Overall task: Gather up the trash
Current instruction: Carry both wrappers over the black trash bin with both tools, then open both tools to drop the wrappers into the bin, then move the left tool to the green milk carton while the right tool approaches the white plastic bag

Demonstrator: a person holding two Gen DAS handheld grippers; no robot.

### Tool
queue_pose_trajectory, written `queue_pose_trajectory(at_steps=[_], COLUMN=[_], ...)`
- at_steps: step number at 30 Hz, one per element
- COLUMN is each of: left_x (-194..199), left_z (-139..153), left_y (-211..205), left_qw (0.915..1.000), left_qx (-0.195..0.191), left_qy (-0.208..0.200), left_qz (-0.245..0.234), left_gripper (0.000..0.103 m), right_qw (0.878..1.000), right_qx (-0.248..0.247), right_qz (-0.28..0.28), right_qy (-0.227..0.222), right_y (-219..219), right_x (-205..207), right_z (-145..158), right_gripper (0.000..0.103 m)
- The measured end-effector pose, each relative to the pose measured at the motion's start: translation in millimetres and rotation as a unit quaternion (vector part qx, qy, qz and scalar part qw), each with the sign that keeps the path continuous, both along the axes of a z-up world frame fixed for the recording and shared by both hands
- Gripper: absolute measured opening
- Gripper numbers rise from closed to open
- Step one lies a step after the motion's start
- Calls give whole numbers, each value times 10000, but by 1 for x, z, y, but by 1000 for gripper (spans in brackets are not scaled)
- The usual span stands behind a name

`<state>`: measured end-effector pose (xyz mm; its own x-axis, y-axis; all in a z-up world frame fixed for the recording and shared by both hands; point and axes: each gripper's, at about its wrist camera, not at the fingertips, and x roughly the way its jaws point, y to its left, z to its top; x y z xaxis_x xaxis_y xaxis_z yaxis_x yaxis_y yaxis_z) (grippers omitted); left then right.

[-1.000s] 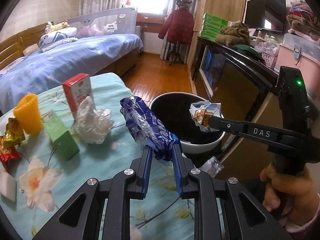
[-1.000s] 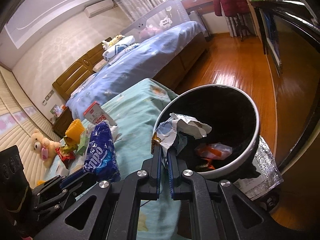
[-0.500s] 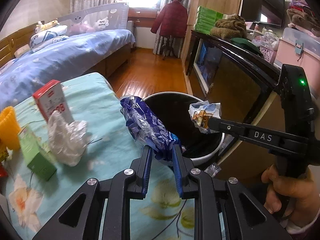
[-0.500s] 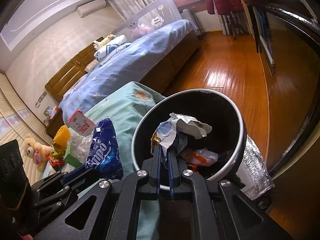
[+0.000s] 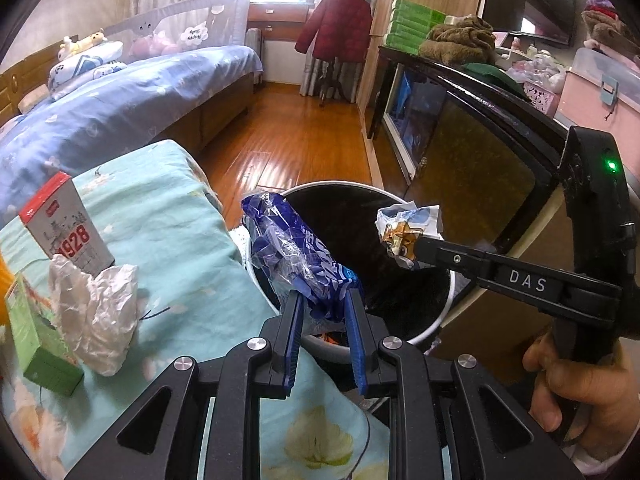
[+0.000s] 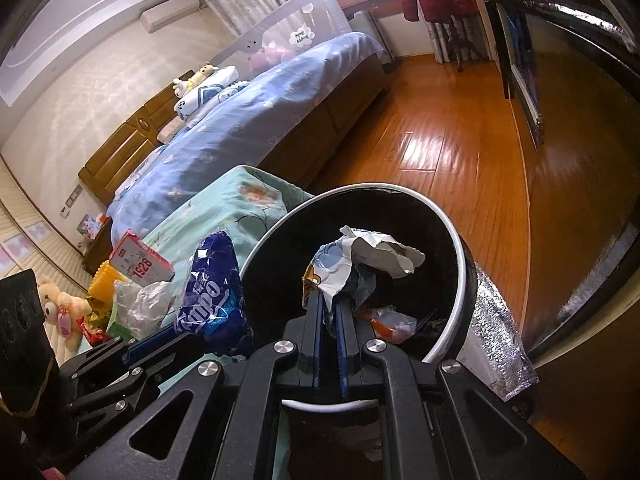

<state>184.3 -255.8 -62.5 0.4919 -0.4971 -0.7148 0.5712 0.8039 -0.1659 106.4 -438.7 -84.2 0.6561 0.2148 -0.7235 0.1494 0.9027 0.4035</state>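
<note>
Bed [image 6: 256, 120] w/ blue cover along the back, wood floor [image 6: 452, 148] beside it. Closer in, desk [image 5: 168, 232] under a teal floral cloth, and right at its edge the black trash bin [image 6: 460, 240] w/ white rim, some orange scrap at the bottom.

Left gripper [image 5: 324, 304] clamped on a blue crinkly snack bag [image 5: 296, 256], bag sticking up and forward, its top end over the near rim of the bin, lower end squeezed btwn the blue pads. Right gripper [image 6: 330, 308] pinched nearly shut on a crumpled white-and-blue wrapper [image 6: 360, 260], held over the bin's open mouth, not touching the rim. Person's hand [image 5: 580, 376] wrapped round the right gripper's handle, green light lit up top.

On the desk, left side: red-and-white carton marked 1928 [image 5: 68, 228] upright, crumpled clear plastic [image 5: 96, 312] leaning just in front of it, green box [image 5: 32, 340] touching the plastic. Yellow thing and red wrappers further back, too small to make out.
</note>
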Motion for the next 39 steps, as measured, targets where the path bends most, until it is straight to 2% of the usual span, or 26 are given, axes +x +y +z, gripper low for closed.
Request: queue_pose_trajectory(at_steps=[9,11,13,15,18,20,22,24,26,31,39], left_x=[2,1,1,-2,-11,-16,-23,-31,-39,-60,-88], left_z=[-1,1,1,3,5,5,5,4,3,2,4], left_y=[-6,-6,-7,-5,1,5,11,19,27,55,103], left_qw=[10000,10000,10000,10000,9999,9999,9998,9997,9995,9983,9940], left_qx=[22,16,14,-3,-9,-26,-50,-73,-67,-109,-164], left_qy=[72,72,41,13,-70,-75,-61,-47,-41,44,97], left_qz=[-7,-15,26,31,90,122,163,239,313,569,1078], left_gripper=[21,23,27,36,50,52,54,59,60,63,64], right_qw=[10000,9999,9999,9998,9996,9996,9995,9995,9995,9997,9990], right_qx=[61,79,104,153,185,212,218,235,242,227,246], right_qz=[-44,-41,-62,-92,-160,-201,-208,-192,-169,17,355], right_qy=[47,64,103,120,107,59,31,0,-58,-98,-114], right_y=[-6,-7,-8,-9,-11,-10,-8,-3,3,28,68], right_x=[7,9,9,9,7,4,2,-2,-6,-14,-20], right_z=[-4,-4,-6,-6,-6,-4,-1,1,4,5,4], right_gripper=[6,11,11,12,28,44,47,58,76,81,82])
